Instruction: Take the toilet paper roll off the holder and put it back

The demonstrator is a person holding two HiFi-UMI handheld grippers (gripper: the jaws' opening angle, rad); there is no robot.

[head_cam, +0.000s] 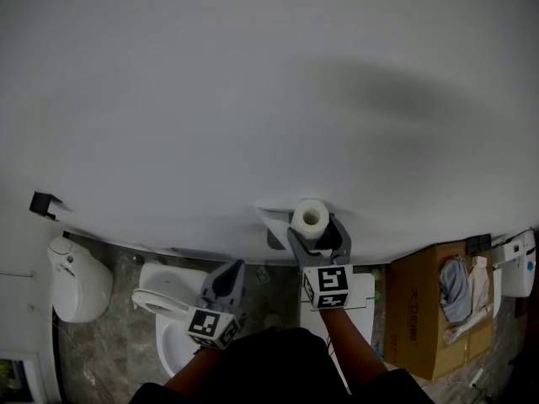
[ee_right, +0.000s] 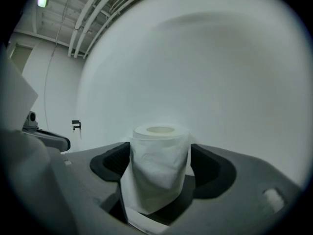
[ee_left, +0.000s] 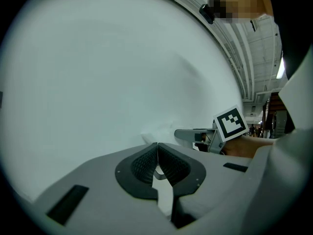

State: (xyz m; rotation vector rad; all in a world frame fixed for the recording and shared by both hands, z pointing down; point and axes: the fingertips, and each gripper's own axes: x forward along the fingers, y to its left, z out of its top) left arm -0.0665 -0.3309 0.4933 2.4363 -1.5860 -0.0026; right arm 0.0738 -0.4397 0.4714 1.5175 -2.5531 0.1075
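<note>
A white toilet paper roll (head_cam: 310,218) (ee_right: 159,165) stands upright, core hole up, against the white wall, by a grey holder (head_cam: 274,236). My right gripper (head_cam: 318,236) (ee_right: 159,161) has one jaw on either side of the roll. The jaws are spread wide; a gap shows at the right pad, and the left pad sits close to the paper. A loose sheet hangs down the roll's front. My left gripper (head_cam: 233,268) (ee_left: 157,152) is lower left of the roll, jaws pressed together on nothing. The right gripper's marker cube (ee_left: 230,123) shows in the left gripper view.
A white toilet (head_cam: 167,310) sits below the left gripper, and a white fixture (head_cam: 77,284) stands further left. A black bracket (head_cam: 44,202) (ee_right: 76,125) juts from the wall. A cardboard box (head_cam: 425,322) with cloth in it stands at the right.
</note>
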